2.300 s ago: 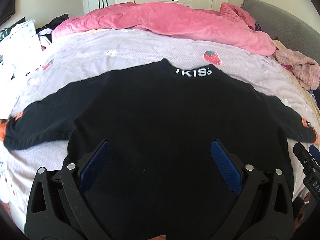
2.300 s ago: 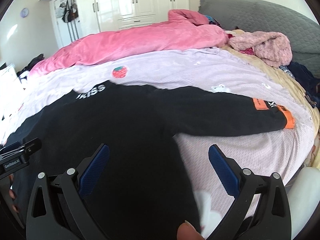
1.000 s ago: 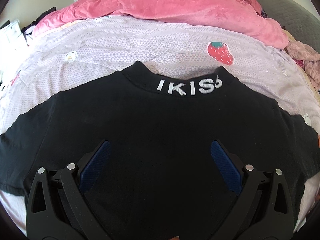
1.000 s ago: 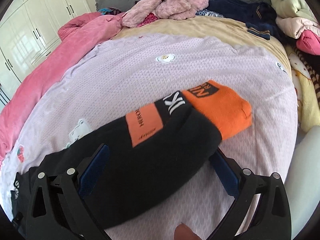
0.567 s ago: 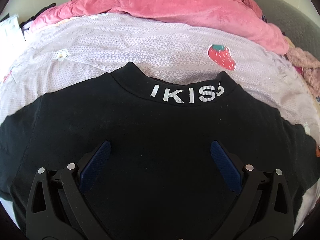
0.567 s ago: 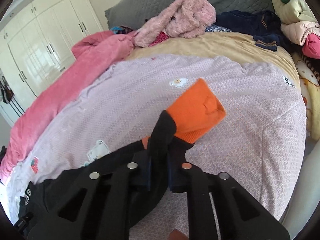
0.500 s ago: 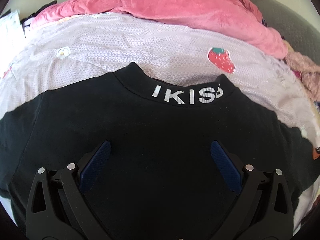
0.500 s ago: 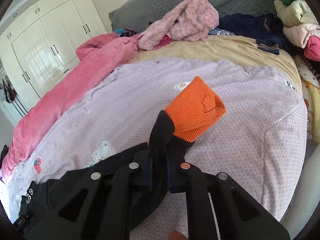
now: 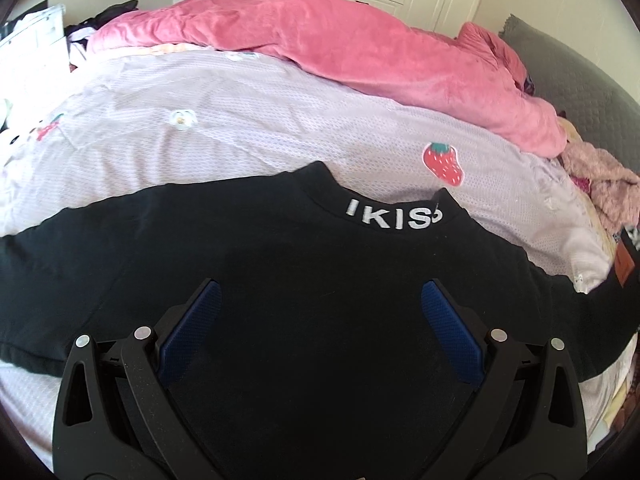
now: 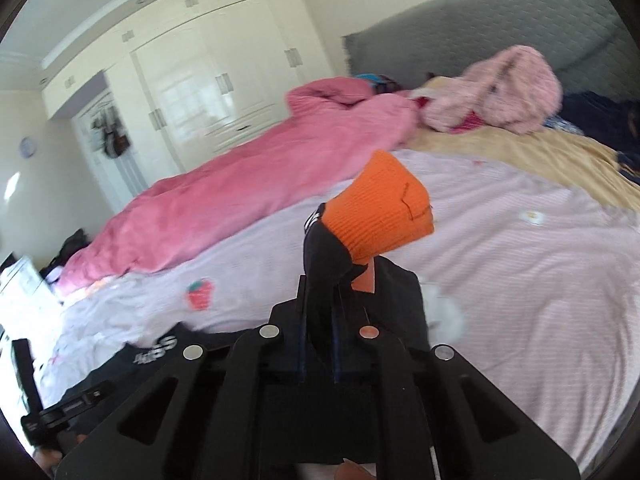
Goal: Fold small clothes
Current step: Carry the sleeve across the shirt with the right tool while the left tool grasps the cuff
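A black sweatshirt [image 9: 304, 280] with white "IKISS" lettering on its collar lies spread flat on the lilac bed sheet [image 9: 240, 128]. My left gripper [image 9: 320, 312] is open and hovers over the sweatshirt's body, below the collar. My right gripper [image 10: 320, 312] is shut on the right sleeve [image 10: 324, 256] and holds it lifted off the bed, with the orange cuff [image 10: 384, 208] sticking up beyond the fingers. The collar also shows in the right wrist view [image 10: 160, 350]. The lifted sleeve shows at the right edge of the left wrist view [image 9: 616, 300].
A pink duvet [image 9: 360, 52] lies bunched along the far side of the bed. A fluffy pink garment [image 10: 504, 92] and dark clothes [image 10: 600, 120] sit by the grey headboard [image 10: 480, 24]. White wardrobes [image 10: 208, 80] stand behind.
My right gripper closed on the right sleeve near its orange cuff, lifted it off the bed and swung it left toward the body. My left gripper shifted slightly and stayed open.
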`<state>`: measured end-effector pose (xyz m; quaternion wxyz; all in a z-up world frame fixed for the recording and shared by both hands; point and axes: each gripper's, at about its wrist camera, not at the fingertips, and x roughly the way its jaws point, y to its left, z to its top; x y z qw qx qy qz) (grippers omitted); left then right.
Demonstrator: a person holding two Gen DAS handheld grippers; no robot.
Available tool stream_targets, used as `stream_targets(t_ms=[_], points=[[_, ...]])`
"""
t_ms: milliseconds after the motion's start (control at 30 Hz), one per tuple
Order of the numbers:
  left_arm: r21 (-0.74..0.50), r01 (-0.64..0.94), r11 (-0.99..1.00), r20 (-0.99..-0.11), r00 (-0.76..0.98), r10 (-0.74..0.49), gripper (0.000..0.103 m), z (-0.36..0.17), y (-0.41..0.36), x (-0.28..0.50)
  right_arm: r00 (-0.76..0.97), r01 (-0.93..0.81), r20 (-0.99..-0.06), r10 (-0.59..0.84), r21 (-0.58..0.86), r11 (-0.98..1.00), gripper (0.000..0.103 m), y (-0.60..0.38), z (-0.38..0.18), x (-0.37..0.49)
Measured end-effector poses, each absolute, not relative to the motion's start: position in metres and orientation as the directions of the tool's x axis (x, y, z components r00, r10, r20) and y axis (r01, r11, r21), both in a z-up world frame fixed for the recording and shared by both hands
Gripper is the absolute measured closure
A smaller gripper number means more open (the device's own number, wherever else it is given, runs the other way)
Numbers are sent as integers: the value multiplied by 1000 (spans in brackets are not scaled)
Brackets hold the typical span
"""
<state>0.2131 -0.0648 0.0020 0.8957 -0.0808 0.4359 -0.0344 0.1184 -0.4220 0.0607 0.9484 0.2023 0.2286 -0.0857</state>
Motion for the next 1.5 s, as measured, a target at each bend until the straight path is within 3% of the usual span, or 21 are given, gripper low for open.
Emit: stream_targets(t_ms=[233,600,700,767,900,1033,1267,1333,1367,1433,1500], points=[[-189,-56,980,-773,625,-113,9,5,-37,203,890,89,-451,70,321,943,95,-335,71,145],[-287,-119,951,-772,616,-156,9,0,-3,197,818,-94,-533,218,250,964,91,-251,30,152],[-321,-124,939,-768,614,-181,9,0,-1,195,798,-144,-536,274,271,952,82,-245,25,148],[-360,-123,925,-760,613,-215,9,-1,0,194,782,-182,-542,308,274,944,54,-243,23,145],[-411,-105,906,-742,616,-265,9,0,-4,190,751,-258,-535,388,303,917,52,-243,22,135],[-468,-56,882,-731,586,-350,11,-6,-18,189,776,-205,-525,350,315,927,52,-264,24,135],[-444,-1,896,-786,480,-389,51,-33,-69,191,820,-77,-515,248,331,941,52,-304,28,138],[-436,22,900,-785,480,-392,56,-36,-81,189,830,-46,-511,225,338,940,52,-314,29,138],[-413,32,910,-788,488,-374,65,-36,-89,189,835,-29,-509,209,340,940,52,-320,30,139],[-393,48,918,-780,511,-361,93,-36,-95,191,847,-8,-500,181,329,944,52,-325,31,138],[-378,89,921,-772,518,-367,96,-32,-100,191,855,11,-496,154,313,950,52,-330,32,138]])
